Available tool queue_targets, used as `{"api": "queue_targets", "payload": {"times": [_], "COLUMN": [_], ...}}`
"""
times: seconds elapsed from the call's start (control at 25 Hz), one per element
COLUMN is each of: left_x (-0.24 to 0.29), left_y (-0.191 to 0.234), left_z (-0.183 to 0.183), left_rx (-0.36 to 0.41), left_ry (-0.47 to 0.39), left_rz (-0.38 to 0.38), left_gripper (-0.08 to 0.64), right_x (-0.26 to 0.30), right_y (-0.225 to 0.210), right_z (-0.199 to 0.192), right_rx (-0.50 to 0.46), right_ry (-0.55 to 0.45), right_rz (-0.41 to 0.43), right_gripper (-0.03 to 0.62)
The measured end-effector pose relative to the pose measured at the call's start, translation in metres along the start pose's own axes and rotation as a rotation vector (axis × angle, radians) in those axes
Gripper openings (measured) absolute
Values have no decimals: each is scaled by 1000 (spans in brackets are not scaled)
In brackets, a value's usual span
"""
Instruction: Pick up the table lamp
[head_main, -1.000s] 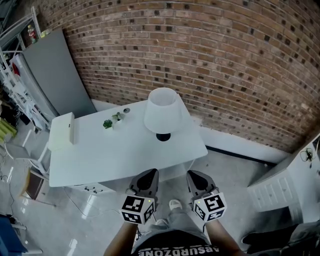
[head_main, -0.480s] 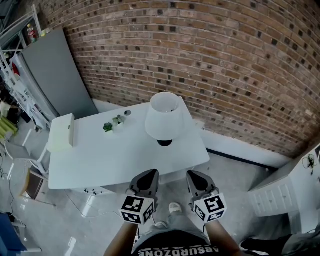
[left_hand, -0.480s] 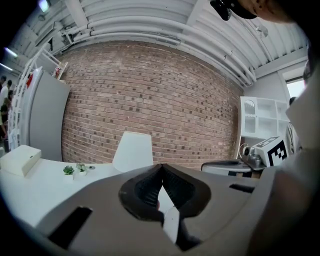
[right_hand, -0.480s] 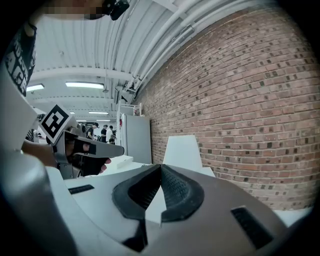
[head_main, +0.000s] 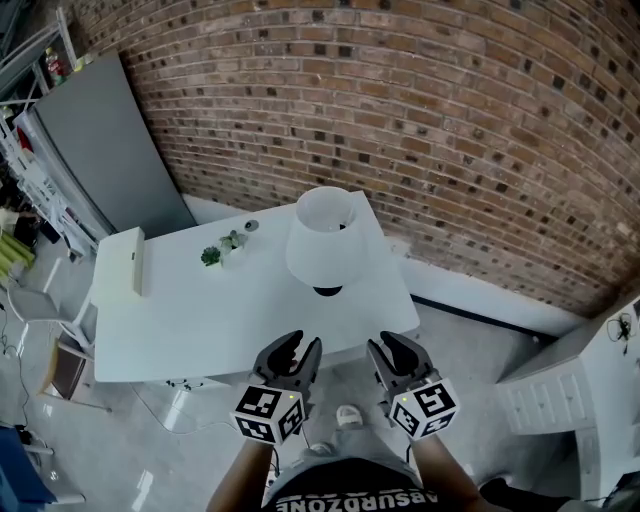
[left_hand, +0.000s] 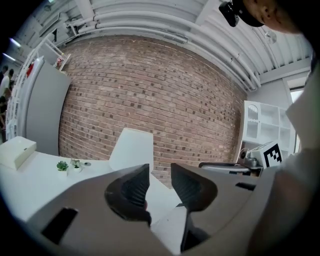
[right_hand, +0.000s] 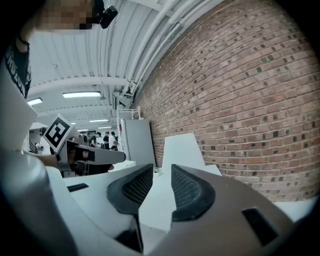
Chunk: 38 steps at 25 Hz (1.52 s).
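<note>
**A:** What have your tongs got?

**B:** Nothing. My left tongs (head_main: 298, 346) and right tongs (head_main: 388, 342) have just been opening. Both are partly apart, at the desk's (head_main: 230, 310) near edge.

**A:** And the lamp?

**B:** The lamp (head_main: 322, 240) stands upright, far right on the desk. To its left, small pots (head_main: 212, 257) hold green plants.

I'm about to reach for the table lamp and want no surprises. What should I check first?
Table lamp upright on the white table: ok.
Left gripper jaws just opening, nothing between them: ok.
Right gripper jaws just opening, nothing between them: ok.
Path to the lamp free, potted plants off to its left: ok.
Grippers at the lamp: not ok, both short of it.
Lamp unplugged: cannot tell.
</note>
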<state>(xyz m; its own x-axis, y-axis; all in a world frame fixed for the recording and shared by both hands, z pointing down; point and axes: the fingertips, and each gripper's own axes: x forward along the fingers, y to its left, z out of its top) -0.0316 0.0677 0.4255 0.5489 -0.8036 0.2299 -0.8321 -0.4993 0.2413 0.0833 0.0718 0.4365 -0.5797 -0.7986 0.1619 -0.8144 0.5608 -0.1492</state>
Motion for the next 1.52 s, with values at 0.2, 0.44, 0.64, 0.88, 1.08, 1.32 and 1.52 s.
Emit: {"api": "queue_targets", "payload": {"times": [0.2,0.44,0.64,0.88,1.08,1.32,1.52], "left_x": [13,25,36,50,63,76,84], "left_y": [11,29,40,50,57,66,74], "left_z": [-3,-4,-4,-8,-10,-15,-22], "left_rx": [-6,-61,-96,-87,-92,-105,-129], "left_ry": [15,21,29,61,78,85,107], "left_rz": [18,48,78,114,146,195,223], "left_gripper": [185,219,222,227,227,227,227], "right_x": [8,21,31,44,53,66,77], "right_y": [-12,-33,-49,-67,-83,-101,-112], "right_z": [-1,-5,-6,-9,-12,-21,-27], "right_rx": [70,136,166,177,180,168,171], "right_ry": [0,36,47,72,94,128,151], "right_rz": [43,81,98,116,133,161,192], "right_gripper": [132,173,187,209,218,224,224]}}
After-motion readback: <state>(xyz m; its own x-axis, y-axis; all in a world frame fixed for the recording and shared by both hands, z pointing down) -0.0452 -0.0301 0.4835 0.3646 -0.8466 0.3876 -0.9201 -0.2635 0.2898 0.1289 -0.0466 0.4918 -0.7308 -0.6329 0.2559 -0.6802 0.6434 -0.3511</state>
